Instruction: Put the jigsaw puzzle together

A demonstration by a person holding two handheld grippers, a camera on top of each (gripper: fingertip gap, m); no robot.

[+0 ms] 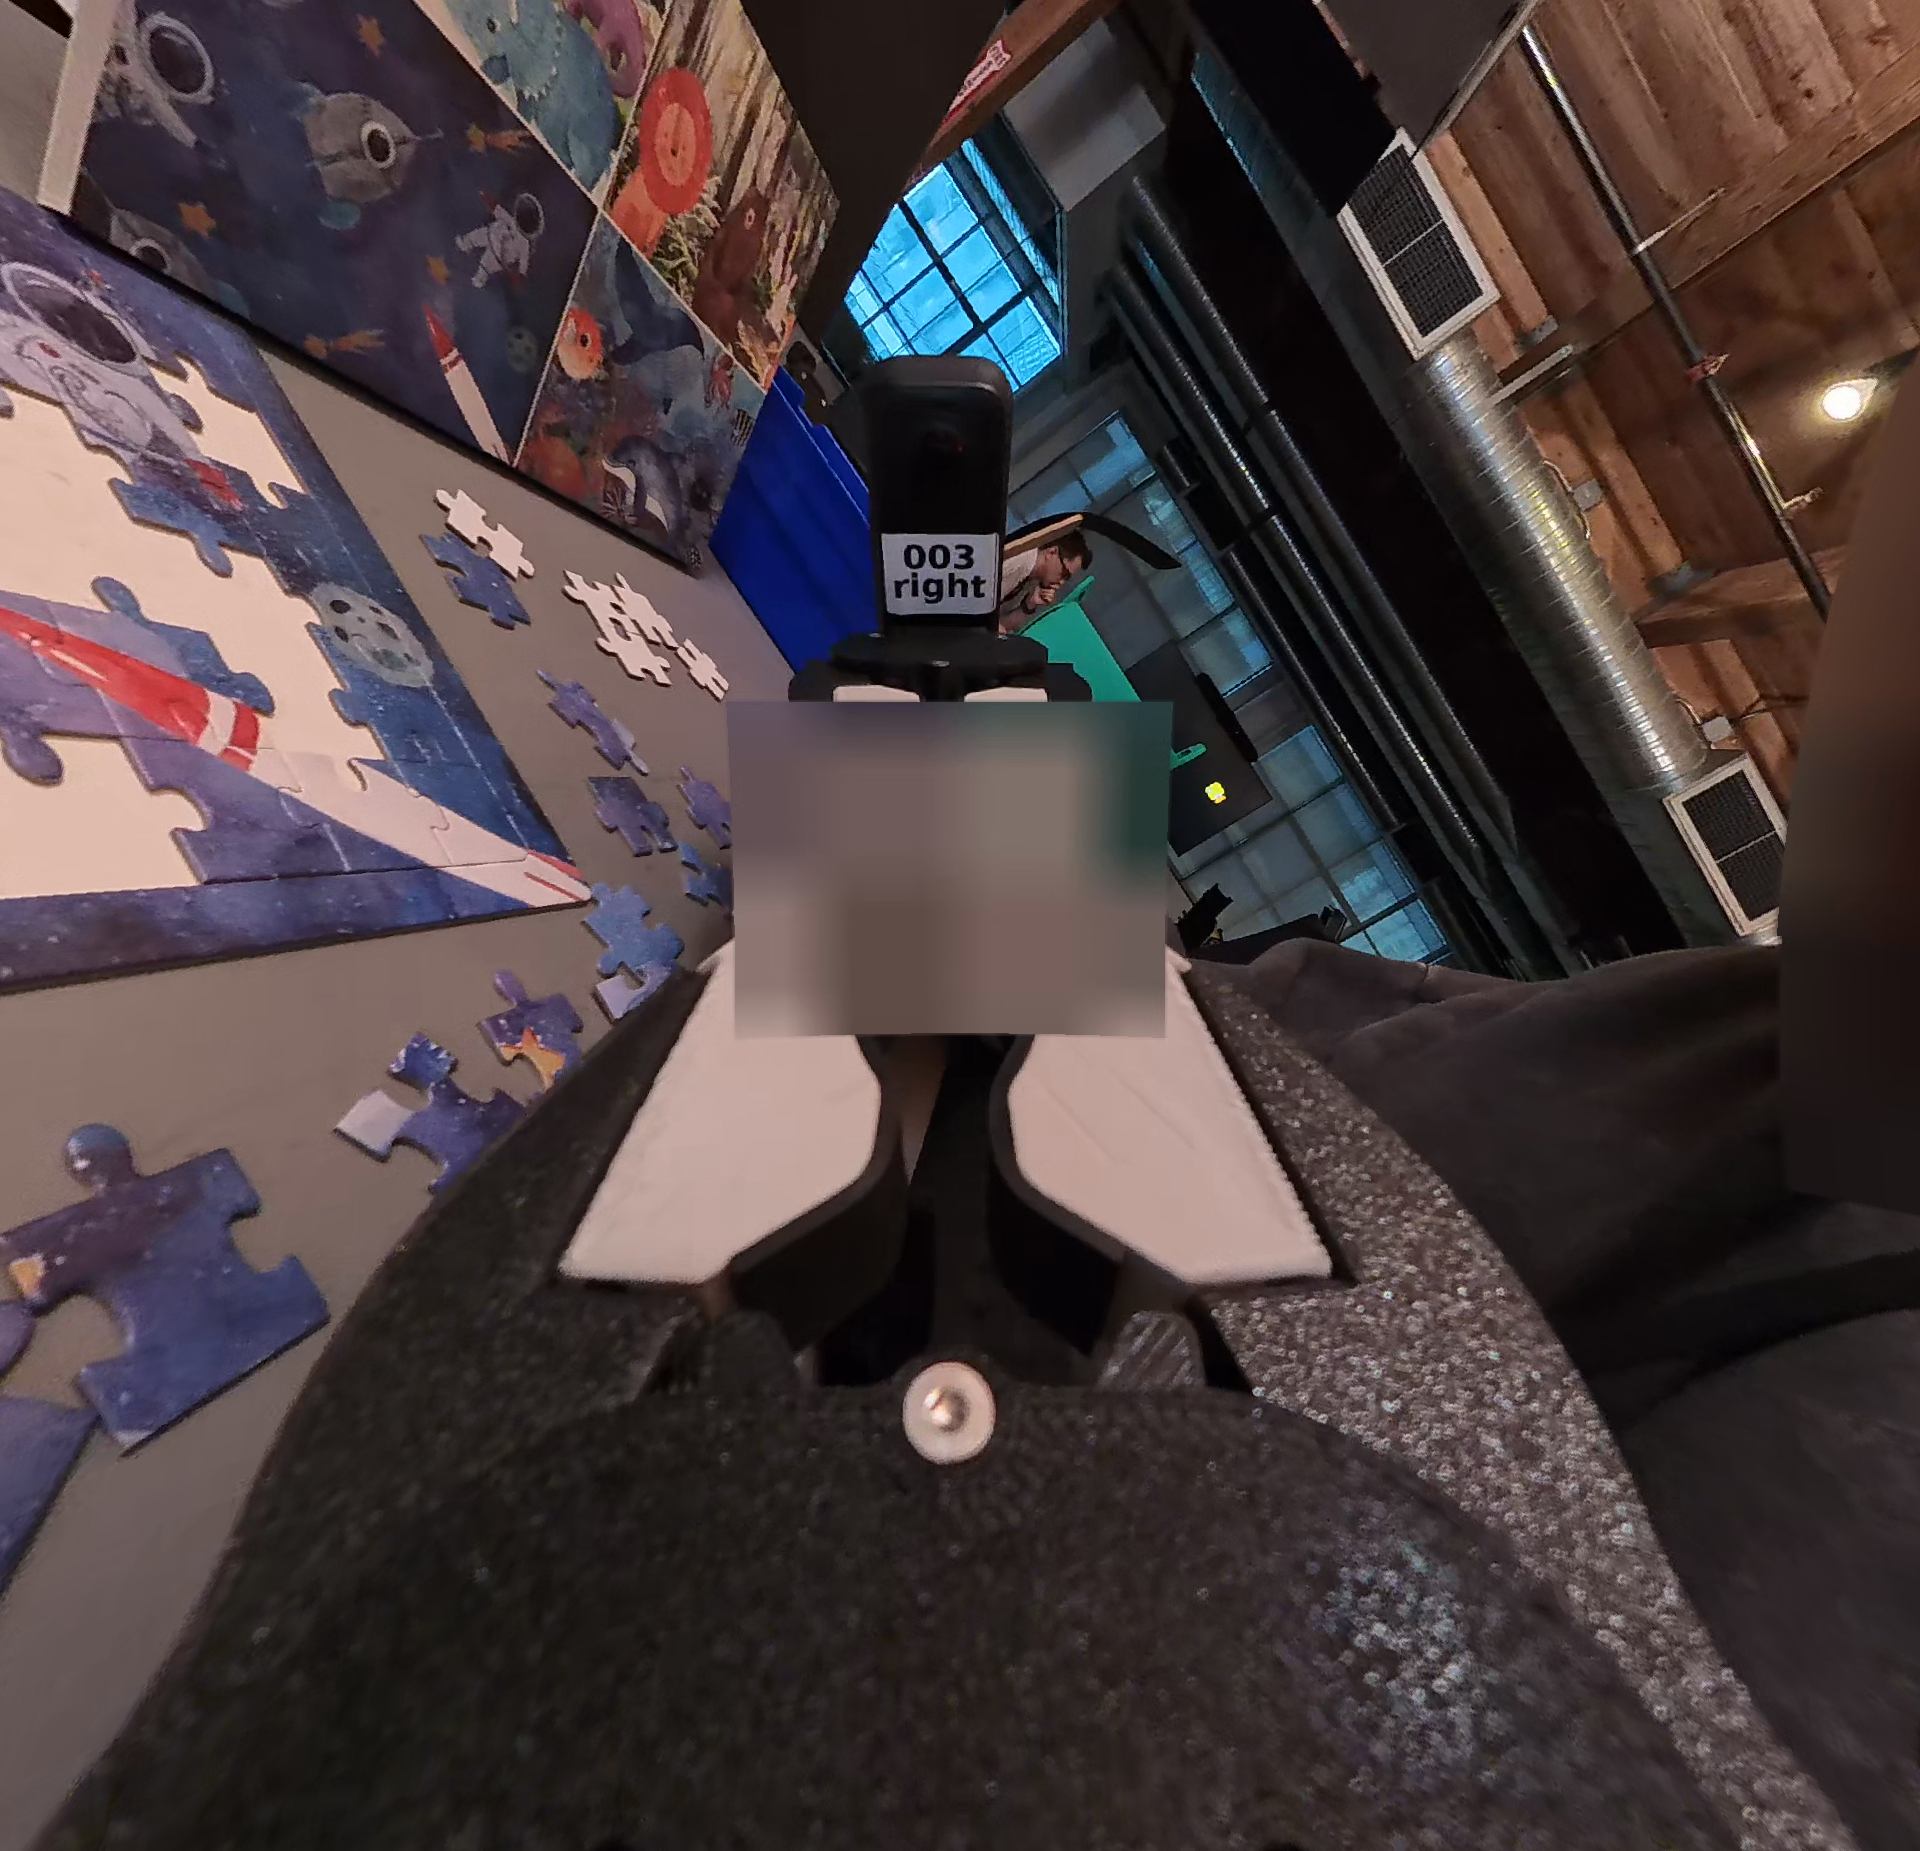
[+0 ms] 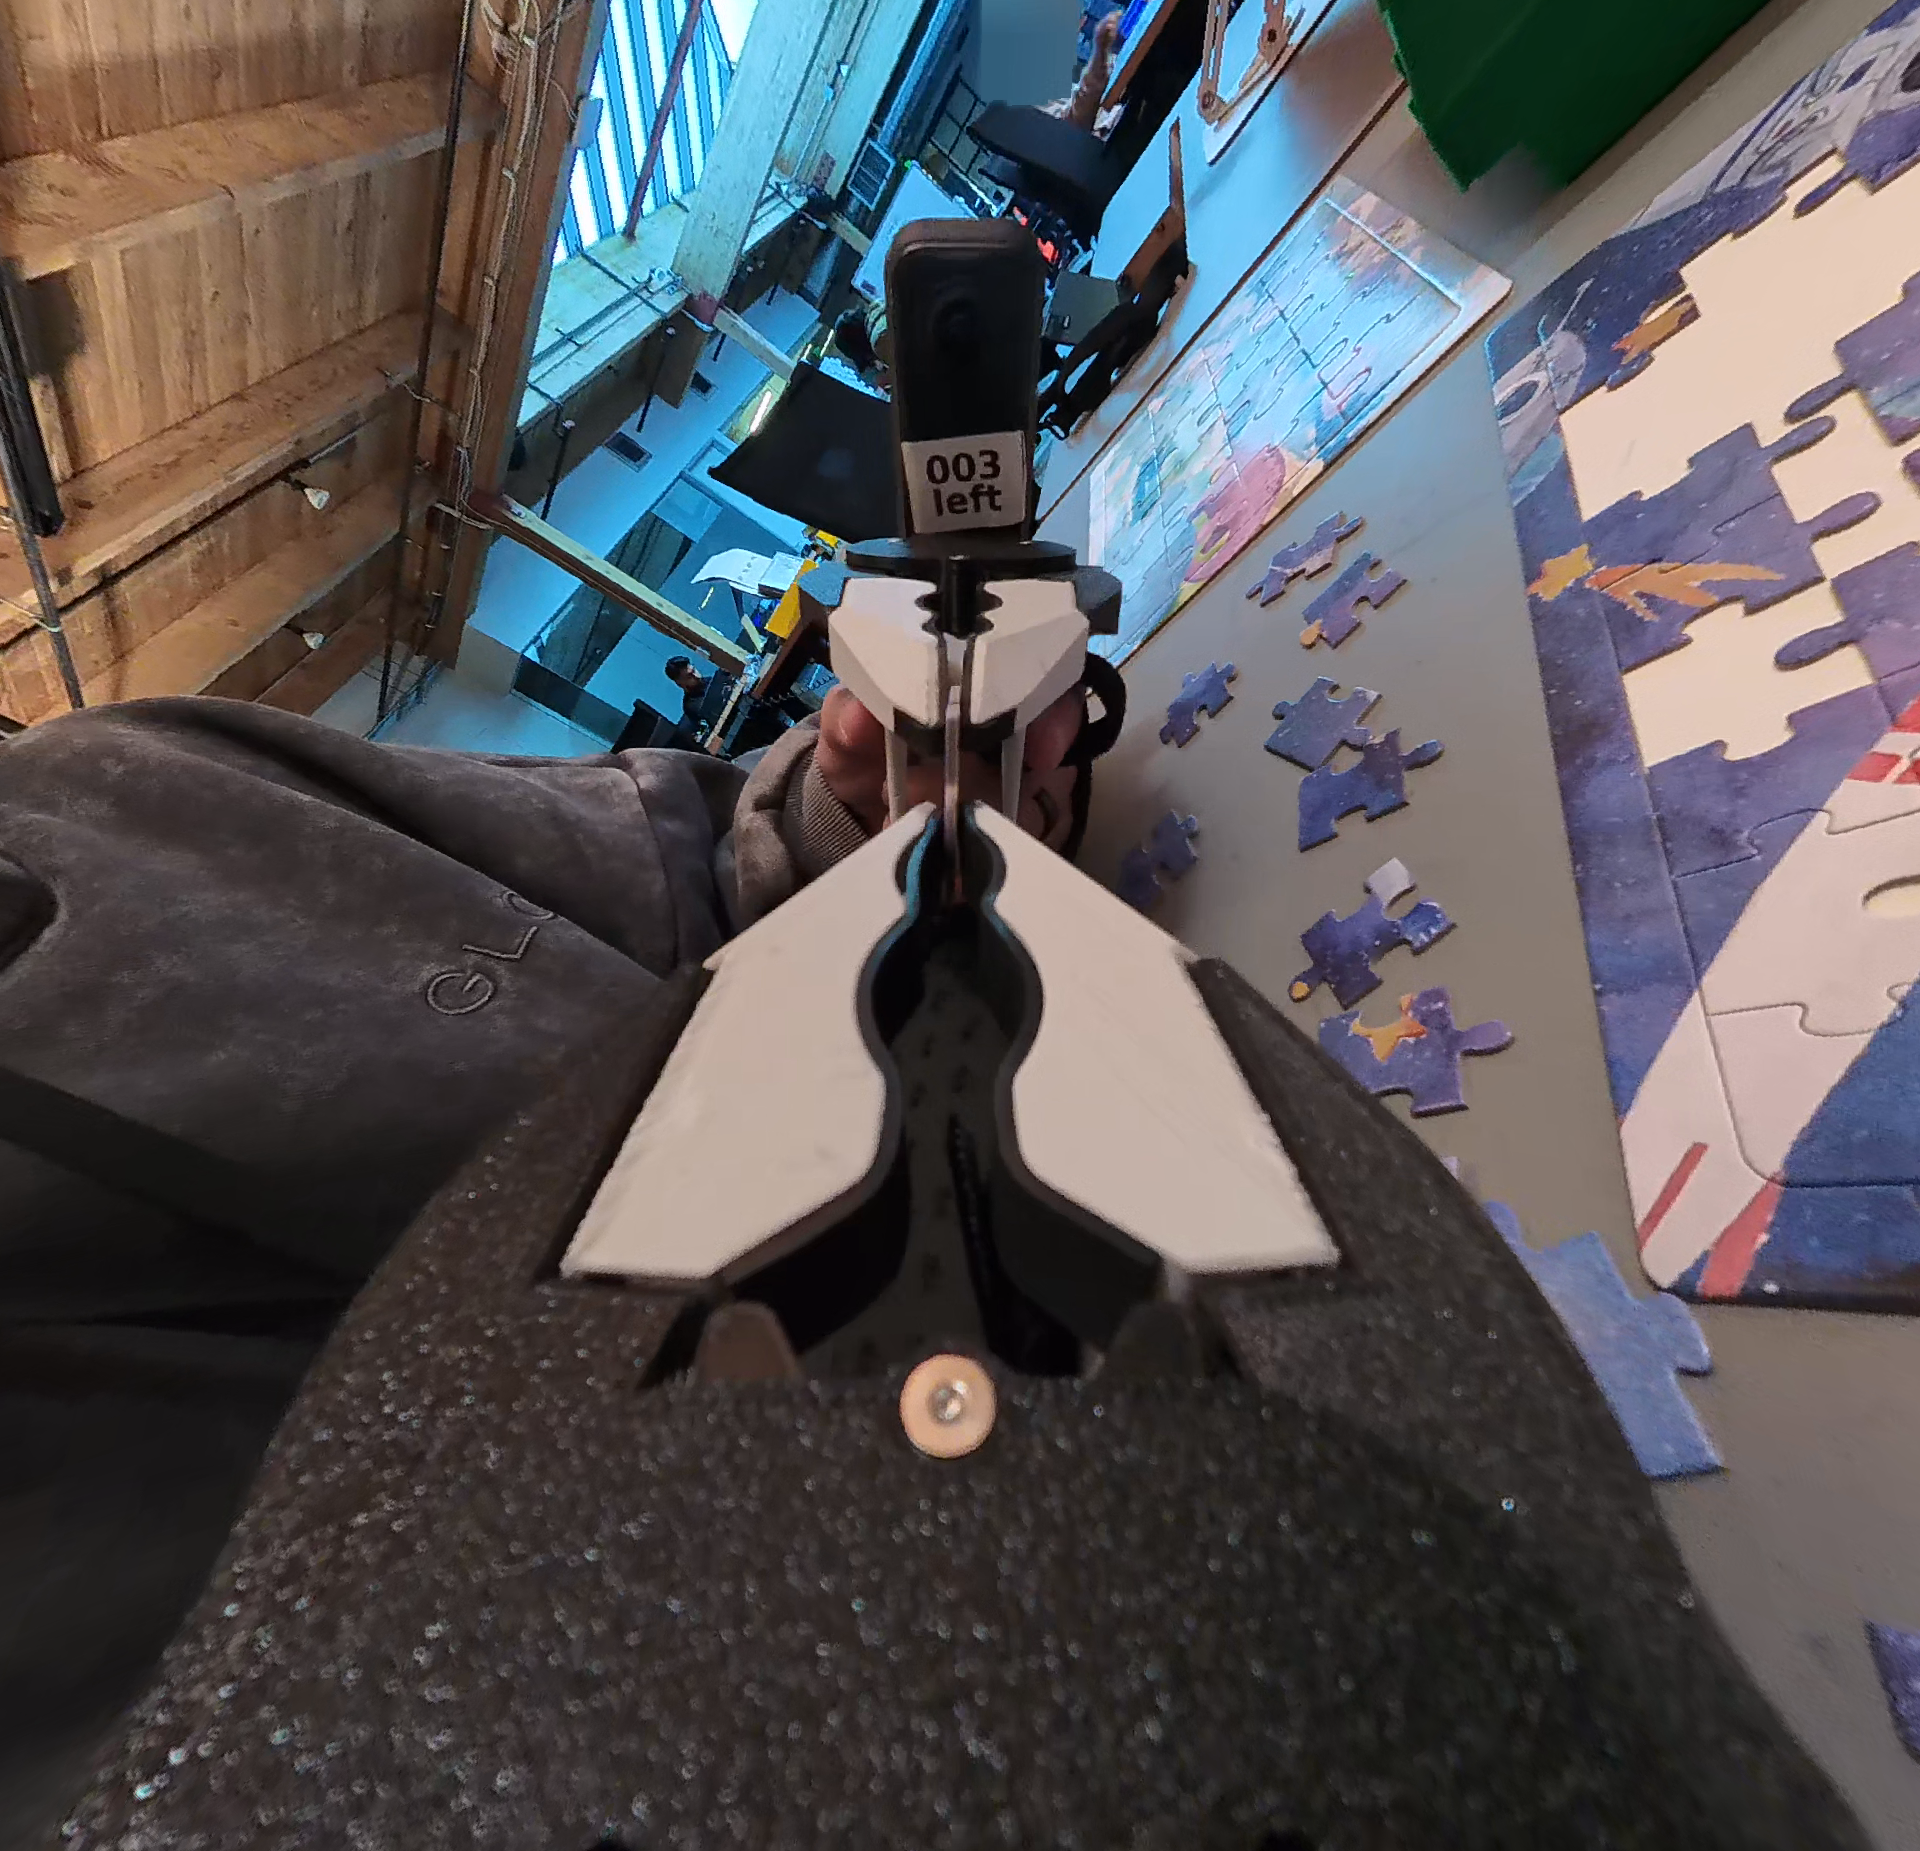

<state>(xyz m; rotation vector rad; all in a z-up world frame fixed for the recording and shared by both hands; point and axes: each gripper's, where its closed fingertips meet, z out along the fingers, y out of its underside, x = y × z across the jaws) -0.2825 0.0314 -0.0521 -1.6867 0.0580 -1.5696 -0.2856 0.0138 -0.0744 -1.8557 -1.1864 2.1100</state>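
Observation:
A partly assembled space jigsaw [image 1: 343, 679] lies on the grey table [image 1: 208, 1074]; it also shows in the right wrist view [image 2: 1714, 721]. Loose blue pieces [image 1: 623, 814] lie beside it, also in the right wrist view [image 2: 1351, 762]. Both grippers are raised off the table and face each other tip to tip. My right gripper [image 2: 951, 840] is shut on a thin puzzle piece [image 2: 952, 762] seen edge-on. The left gripper [image 2: 954, 674] grips the same piece's far end. In the left wrist view a blurred patch hides my left gripper's [image 1: 945, 1048] tips and the piece.
A picture sheet of several puzzles [image 1: 364, 191] leans behind the table, with a blue bin [image 1: 790, 523] beside it. A green bin [image 2: 1558, 35] and another finished puzzle [image 2: 1299, 367] lie past the loose pieces. The person's dark sweatshirt [image 2: 312, 918] is close.

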